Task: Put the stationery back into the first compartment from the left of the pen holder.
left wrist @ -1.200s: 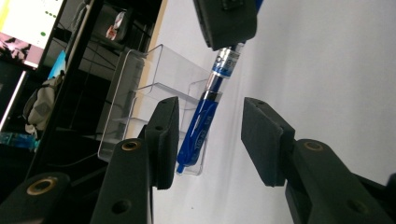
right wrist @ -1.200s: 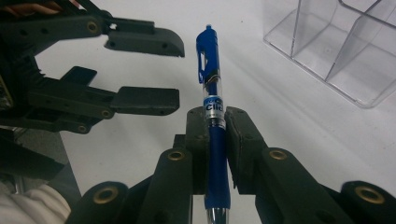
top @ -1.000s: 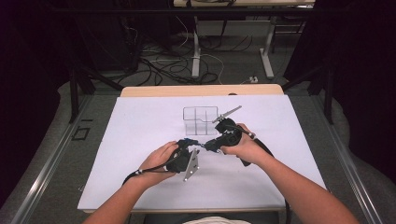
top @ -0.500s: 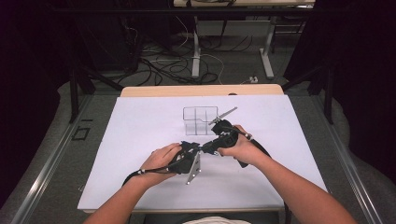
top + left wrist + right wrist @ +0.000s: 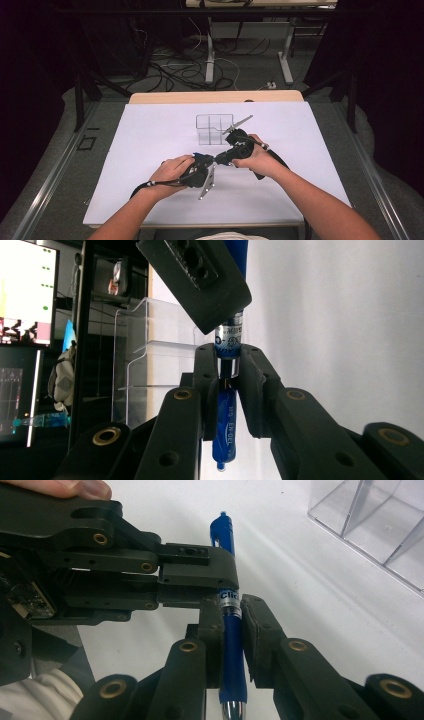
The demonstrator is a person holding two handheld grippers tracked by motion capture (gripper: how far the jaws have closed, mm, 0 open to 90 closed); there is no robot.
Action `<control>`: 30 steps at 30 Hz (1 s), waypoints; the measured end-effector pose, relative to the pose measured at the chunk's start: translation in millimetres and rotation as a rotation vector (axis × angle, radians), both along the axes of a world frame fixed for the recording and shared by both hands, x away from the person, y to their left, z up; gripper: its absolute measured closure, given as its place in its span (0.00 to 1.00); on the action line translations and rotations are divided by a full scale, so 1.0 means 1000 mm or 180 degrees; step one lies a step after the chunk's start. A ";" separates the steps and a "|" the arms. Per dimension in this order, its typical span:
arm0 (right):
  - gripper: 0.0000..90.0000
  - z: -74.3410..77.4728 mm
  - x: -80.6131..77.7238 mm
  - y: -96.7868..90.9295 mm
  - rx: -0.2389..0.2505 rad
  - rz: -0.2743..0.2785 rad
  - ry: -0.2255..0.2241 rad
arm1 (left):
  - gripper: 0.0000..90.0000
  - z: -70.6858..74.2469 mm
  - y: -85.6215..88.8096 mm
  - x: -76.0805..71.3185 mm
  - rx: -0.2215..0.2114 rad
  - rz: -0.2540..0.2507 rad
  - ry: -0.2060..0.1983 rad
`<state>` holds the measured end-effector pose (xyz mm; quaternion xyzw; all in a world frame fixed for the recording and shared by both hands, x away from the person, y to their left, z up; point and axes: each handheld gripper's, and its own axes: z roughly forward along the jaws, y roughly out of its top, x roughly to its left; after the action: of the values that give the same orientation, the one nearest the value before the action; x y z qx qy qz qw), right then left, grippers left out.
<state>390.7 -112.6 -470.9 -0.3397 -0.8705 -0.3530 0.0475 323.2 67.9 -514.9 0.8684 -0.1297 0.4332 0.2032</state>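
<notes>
White sheeting covers the counter (image 5: 150, 150), with a dark room, floor cables and desk legs beyond it.

Right hand-held gripper (image 5: 231, 632): jaws pressed together on a blue plastic click pen (image 5: 231, 645). Pads clamp the barrel just below its printed label; the metal tip end points back toward this gripper's body, the clip end points away. In the high view this gripper (image 5: 219, 159) sits near the centre of the counter, held in the person's right hand (image 5: 257, 160).

Left hand-held gripper (image 5: 230, 377): jaws have just been closing, with the same blue pen (image 5: 225, 435) between them. Pads now pinch it at the silver band near the label; the blue clip end lies close to this camera. In the high view this gripper (image 5: 212, 160) meets the right one nose to nose, held in the left hand (image 5: 172, 170). The grey plate on it slants down toward the counter.

Pen position: held by both grippers at once, just above the white surface, the two grips touching or nearly so along the barrel.

Farther out: a clear acrylic organiser with divided compartments (image 5: 214, 129) stands on the counter behind the grippers, apart from them. It appears also in the left gripper view (image 5: 150, 360) and the right gripper view (image 5: 380, 525).
</notes>
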 end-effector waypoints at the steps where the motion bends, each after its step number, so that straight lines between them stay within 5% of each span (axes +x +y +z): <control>1: 0.89 0.000 0.000 0.000 0.0013 -0.0014 -0.0014 | 0.88 0.000 0.000 0.000 0.0024 -0.0009 -0.0008; 7: 0.87 -0.001 -0.001 -0.001 0.0061 0.0022 -0.0072 | 0.88 0.001 0.000 0.001 0.0014 0.0047 -0.0004; 19: 0.64 0.003 -0.002 -0.022 0.0227 -0.0101 -0.0409 | 0.88 0.002 0.007 0.013 -0.0019 0.0257 0.0086; 30: 0.44 -0.001 -0.010 -0.041 0.0230 -0.0141 -0.0708 | 0.88 0.021 0.017 0.029 -0.0409 0.0490 0.0235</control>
<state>381.2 -154.0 -471.8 -0.3157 -0.8494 -0.4206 -0.0450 352.6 85.1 -493.7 0.8764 -0.0271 0.4226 0.2292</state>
